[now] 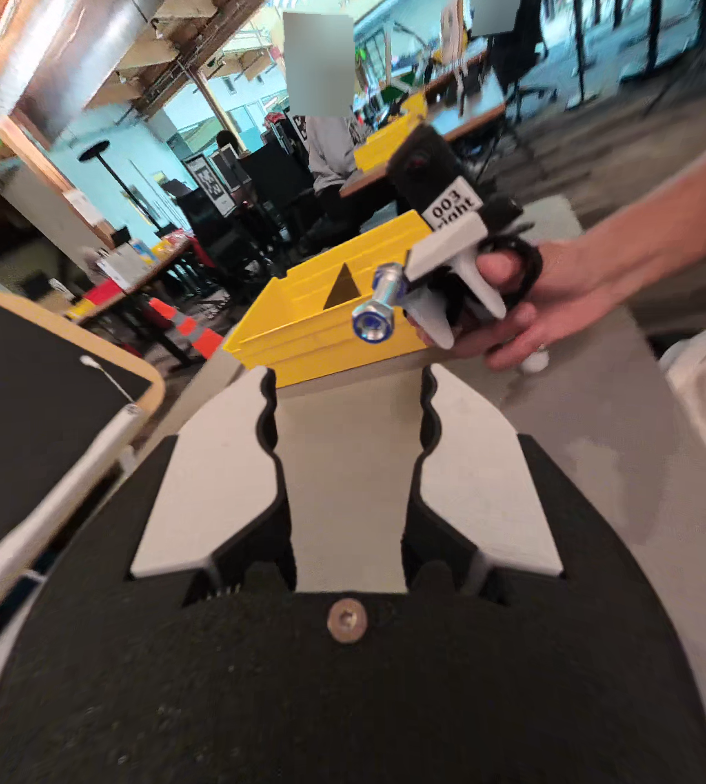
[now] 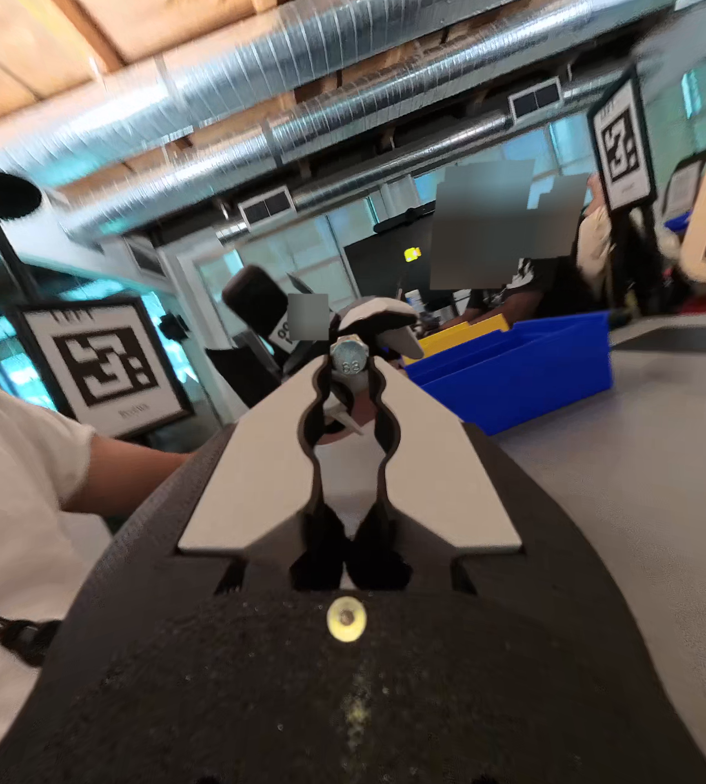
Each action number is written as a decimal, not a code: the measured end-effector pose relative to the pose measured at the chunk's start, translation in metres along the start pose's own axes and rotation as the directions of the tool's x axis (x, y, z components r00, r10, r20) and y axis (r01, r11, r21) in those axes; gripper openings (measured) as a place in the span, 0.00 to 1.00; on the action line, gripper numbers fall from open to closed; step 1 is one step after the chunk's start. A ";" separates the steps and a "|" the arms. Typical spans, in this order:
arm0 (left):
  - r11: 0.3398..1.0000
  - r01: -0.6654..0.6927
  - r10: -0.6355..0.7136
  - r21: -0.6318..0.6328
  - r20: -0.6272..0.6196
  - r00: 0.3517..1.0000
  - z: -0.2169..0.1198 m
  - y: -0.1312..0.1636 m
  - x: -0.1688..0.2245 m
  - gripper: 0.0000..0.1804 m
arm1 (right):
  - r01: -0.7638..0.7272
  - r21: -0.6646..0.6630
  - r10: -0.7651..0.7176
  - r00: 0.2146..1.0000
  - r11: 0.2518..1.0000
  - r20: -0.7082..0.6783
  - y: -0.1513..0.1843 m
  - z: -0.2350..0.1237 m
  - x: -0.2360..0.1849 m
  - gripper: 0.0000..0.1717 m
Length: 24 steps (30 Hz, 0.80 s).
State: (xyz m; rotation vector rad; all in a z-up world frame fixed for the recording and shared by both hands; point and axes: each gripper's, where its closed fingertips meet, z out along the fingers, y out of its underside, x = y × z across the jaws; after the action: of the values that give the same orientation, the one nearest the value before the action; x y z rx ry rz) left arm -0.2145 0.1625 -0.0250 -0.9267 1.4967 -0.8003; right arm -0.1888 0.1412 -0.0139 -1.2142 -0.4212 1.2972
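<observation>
Bolt (image 2: 349,360), silver, with a hex head and a blue-ringed nut (image 1: 371,326) on its far end, is clamped near the tips of the right gripper (image 2: 349,369); both dark pads press on it just under the head. In the left wrist view the same bolt juts out sideways from those fingers, held in the air in front of a yellow bin (image 1: 300,322).

Nearest the left camera, the left gripper (image 1: 349,382) stands wide open with nothing between its fingers, only the grey table (image 1: 343,466) beneath them. Beyond it lies the yellow bin, and the right hand (image 1: 546,297) around its gripper's handle.

From the right wrist view, a blue bin (image 2: 533,382) sits on the table beyond the fingertips, with the yellow bin behind it.

As a judgement: the bolt looks like steel, so stiff, dense and smooth, liable to pivot if pinched on the shank alone. The flats of the nut or head should give surer purchase.
</observation>
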 end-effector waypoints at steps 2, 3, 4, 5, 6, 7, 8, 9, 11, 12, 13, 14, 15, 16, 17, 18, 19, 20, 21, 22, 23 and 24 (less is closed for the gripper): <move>0.995 -0.098 0.098 -0.011 0.023 0.995 0.002 -0.004 0.004 0.30 | -0.167 0.011 0.166 0.986 0.986 0.026 0.000 -0.001 0.004 0.10; 0.992 -0.129 0.129 0.001 0.001 0.992 0.003 -0.009 0.009 0.30 | -0.231 0.027 0.230 0.972 0.973 0.042 -0.002 -0.002 0.006 0.10; 0.989 -0.149 0.149 0.009 -0.013 0.989 0.004 -0.013 0.013 0.30 | -0.292 0.035 0.289 0.955 0.956 0.058 -0.003 -0.003 0.008 0.10; 0.986 -0.167 0.167 0.011 -0.021 0.986 0.004 -0.016 0.014 0.32 | -0.351 0.031 0.348 0.934 0.936 0.075 -0.002 -0.004 0.009 0.09; 0.982 -0.188 0.188 0.012 -0.027 0.982 0.005 -0.018 0.015 0.31 | -0.404 0.019 0.400 0.911 0.915 0.100 -0.001 -0.004 0.008 0.09; 0.978 -0.209 0.209 0.015 -0.030 0.977 0.005 -0.019 0.015 0.31 | -0.455 -0.006 0.452 0.883 0.890 0.124 0.003 -0.002 0.007 0.09; 0.974 -0.227 0.227 0.017 -0.039 0.973 0.006 -0.020 0.016 0.30 | -0.498 -0.032 0.497 0.855 0.866 0.145 0.007 -0.001 0.005 0.09; 0.970 -0.242 0.242 0.016 -0.055 0.969 0.007 -0.020 0.018 0.30 | -0.531 -0.048 0.531 0.832 0.846 0.163 0.011 0.001 0.003 0.09; 0.960 -0.279 0.280 0.017 -0.073 0.957 0.009 -0.020 0.021 0.27 | -0.569 -0.063 0.569 0.800 0.820 0.191 0.013 0.004 -0.001 0.09; 0.957 -0.290 0.290 0.017 -0.086 0.953 0.011 -0.020 0.023 0.27 | -0.583 -0.066 0.582 0.785 0.810 0.213 0.012 0.004 -0.004 0.09; 0.955 -0.298 0.297 0.012 -0.091 0.950 0.011 -0.020 0.024 0.26 | -0.594 -0.070 0.593 0.773 0.801 0.226 0.012 0.004 -0.006 0.09; 0.953 -0.303 0.302 0.011 -0.095 0.948 0.011 -0.019 0.025 0.24 | -0.596 -0.076 0.596 0.771 0.799 0.223 0.013 0.005 -0.006 0.09; 0.953 -0.304 0.304 0.011 -0.105 0.947 0.011 -0.018 0.026 0.21 | -0.593 -0.078 0.594 0.775 0.802 0.215 0.014 0.005 -0.006 0.10; 0.952 -0.305 0.304 0.007 -0.115 0.946 0.010 -0.017 0.027 0.13 | -0.595 -0.076 0.596 0.773 0.800 0.216 0.014 0.004 -0.005 0.09; 0.953 -0.301 0.300 0.005 -0.122 0.946 0.009 -0.017 0.028 0.10 | -0.601 -0.078 0.602 0.768 0.795 0.220 0.013 0.004 -0.005 0.09; 0.957 -0.289 0.287 -0.002 -0.121 0.950 0.008 -0.016 0.028 0.10 | -0.599 -0.079 0.600 0.769 0.797 0.220 0.014 0.005 -0.006 0.09; 0.962 -0.274 0.271 -0.014 -0.118 0.955 0.007 -0.016 0.028 0.10 | -0.595 -0.078 0.596 0.773 0.800 0.219 0.014 0.005 -0.006 0.10; 0.966 -0.256 0.252 -0.029 -0.110 0.961 0.007 -0.016 0.029 0.10 | -0.590 -0.081 0.592 0.775 0.803 0.221 0.015 0.005 -0.007 0.10; 0.971 -0.236 0.231 -0.043 -0.103 0.967 0.006 -0.016 0.029 0.10 | -0.579 -0.082 0.582 0.783 0.811 0.222 0.015 0.006 -0.008 0.09; 0.977 -0.202 0.195 -0.062 -0.100 0.976 0.005 -0.016 0.030 0.10 | -0.555 -0.082 0.558 0.800 0.828 0.220 0.015 0.006 -0.008 0.09; 0.986 -0.144 0.136 -0.083 -0.101 0.986 0.005 -0.017 0.029 0.10 | -0.517 -0.076 0.520 0.826 0.853 0.216 0.014 0.006 -0.009 0.10; 0.994 -0.062 0.053 -0.091 -0.105 0.993 0.005 -0.019 0.030 0.10 | -0.468 -0.065 0.470 0.855 0.882 0.218 0.011 0.006 -0.012 0.10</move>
State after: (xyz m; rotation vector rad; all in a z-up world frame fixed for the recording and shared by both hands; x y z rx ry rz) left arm -0.2089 0.1274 -0.0221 -0.9195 1.6551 -0.7502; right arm -0.2030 0.1316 -0.0168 -1.2226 -0.3009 1.8715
